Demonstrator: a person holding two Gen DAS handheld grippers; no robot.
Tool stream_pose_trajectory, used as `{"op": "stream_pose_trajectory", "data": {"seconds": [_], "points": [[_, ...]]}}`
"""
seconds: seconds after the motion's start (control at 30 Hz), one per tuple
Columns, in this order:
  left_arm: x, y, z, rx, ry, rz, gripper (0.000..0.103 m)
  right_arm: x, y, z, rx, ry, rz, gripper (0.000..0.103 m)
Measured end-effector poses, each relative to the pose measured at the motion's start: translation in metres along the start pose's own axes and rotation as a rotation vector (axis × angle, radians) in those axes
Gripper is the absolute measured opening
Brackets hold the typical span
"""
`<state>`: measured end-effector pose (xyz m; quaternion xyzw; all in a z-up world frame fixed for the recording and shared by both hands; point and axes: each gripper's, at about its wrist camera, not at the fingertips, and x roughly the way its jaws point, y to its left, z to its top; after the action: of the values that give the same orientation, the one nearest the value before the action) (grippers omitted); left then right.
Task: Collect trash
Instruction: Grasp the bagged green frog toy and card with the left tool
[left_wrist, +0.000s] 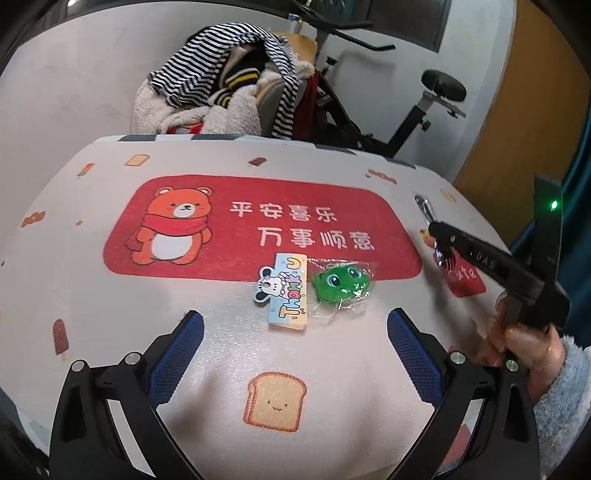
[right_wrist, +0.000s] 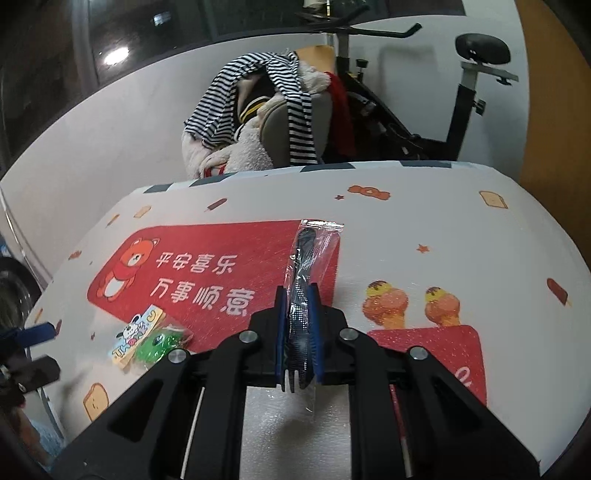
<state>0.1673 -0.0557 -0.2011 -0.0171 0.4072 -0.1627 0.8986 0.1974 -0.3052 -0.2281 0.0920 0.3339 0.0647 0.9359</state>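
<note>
Right gripper (right_wrist: 299, 332) is clamped down tight on a wrapped plastic fork (right_wrist: 301, 295), blue pads squeezing the handle end so the clear wrapper sticks out ahead over the worktop (right_wrist: 443, 229). The prongs poke back toward the camera (kind of a backwards hold, but for trash it hardly matters). Grabbing it by the stiff fork rather than the loose film makes sense to me, since crinkly plastic alone would probably slip out. From the left camera the fork looks lifted clear of the cloth, though I can't be fully sure of that.

Left gripper (left_wrist: 295, 354) is wide open and holding nothing, angled down at the cloth with its blue fingers (left_wrist: 177, 362) either side of a toast drawing. Just ahead of it sit the other two bits of trash: a cartoon dog card (left_wrist: 286, 291) and a green frog toy in a clear bag (left_wrist: 340, 284), touching each other, lying flat near the lower edge of the red bear panel (left_wrist: 184, 229). My guess is those are next, and the open jaws are lined up for that.

No bin or bag shows in either view, so where this stuff ends up I can't say. Slippery packaging on the frog is the likely trouble spot.
</note>
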Motion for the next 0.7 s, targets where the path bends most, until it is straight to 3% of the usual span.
{"op": "stream_pose_trajectory", "data": {"seconds": [0.2, 0.4, 0.57, 0.6, 0.63, 0.67, 0.7], "points": [[0.025, -0.016, 0.002, 0.094, 0.056, -0.017, 0.084, 0.001, -0.005, 0.0, 0.027, 0.003, 0.012, 0.015], [0.047, -0.027, 0.018, 0.11, 0.072, -0.009, 0.083, 0.003, -0.004, 0.0, 0.024, 0.01, 0.013, 0.015], [0.071, -0.043, 0.022, 0.208, 0.116, 0.028, 0.083, 0.003, -0.005, 0.0, 0.029, 0.014, 0.017, 0.015], [0.075, -0.043, 0.021, 0.21, 0.129, 0.035, 0.079, 0.004, -0.005, 0.0, 0.031, 0.015, 0.018, 0.015], [0.081, -0.041, 0.02, 0.209, 0.153, 0.028, 0.064, 0.004, -0.005, 0.0, 0.032, 0.016, 0.019, 0.015], [0.084, -0.039, 0.019, 0.211, 0.163, 0.014, 0.063, 0.004, -0.006, 0.0, 0.033, 0.018, 0.021, 0.015], [0.083, -0.039, 0.018, 0.222, 0.147, 0.012, 0.053, 0.004, -0.006, 0.0, 0.033, 0.018, 0.022, 0.015]]}}
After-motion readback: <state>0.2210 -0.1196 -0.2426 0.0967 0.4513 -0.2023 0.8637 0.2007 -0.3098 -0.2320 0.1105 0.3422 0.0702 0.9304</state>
